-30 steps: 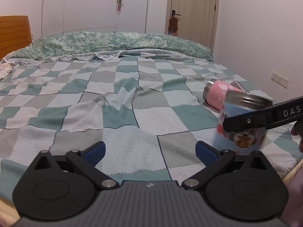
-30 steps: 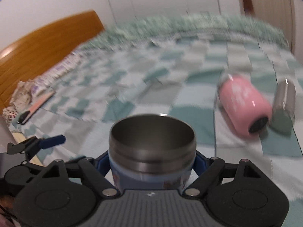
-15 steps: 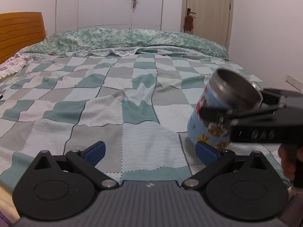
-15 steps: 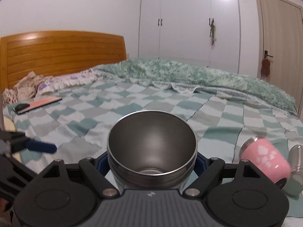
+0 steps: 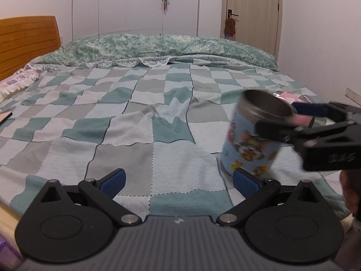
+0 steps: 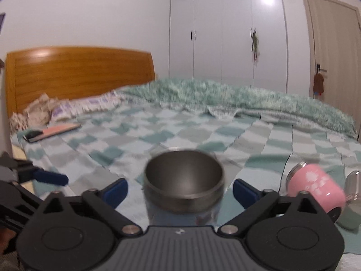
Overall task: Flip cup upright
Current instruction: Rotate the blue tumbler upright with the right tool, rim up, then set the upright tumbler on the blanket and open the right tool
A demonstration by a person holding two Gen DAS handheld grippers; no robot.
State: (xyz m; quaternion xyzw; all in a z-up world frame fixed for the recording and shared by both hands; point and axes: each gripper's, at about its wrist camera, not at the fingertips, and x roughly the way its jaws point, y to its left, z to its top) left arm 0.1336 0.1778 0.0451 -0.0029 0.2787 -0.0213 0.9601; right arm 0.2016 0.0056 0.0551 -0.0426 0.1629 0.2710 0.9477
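Both tools gape: our right tool [image 6: 180, 186] brackets, without touching, the blue cartoon-printed steel cup [image 5: 250, 140], mouth-up at four o'clock on the checked bedspread [image 5: 140, 103]. Release step; next, we withdraw straight back.

Left wrist view: low over bed [image 5: 158, 117] edge, facing wardrobe [image 5: 135, 6] and door [image 5: 250, 11]. Right wrist view: close above cup [image 6: 183, 180], angled toward headboard [image 6: 79, 72]. Shared: cup [image 5: 250, 135], blanket, wardrobe, door; each view catches the other gripper.
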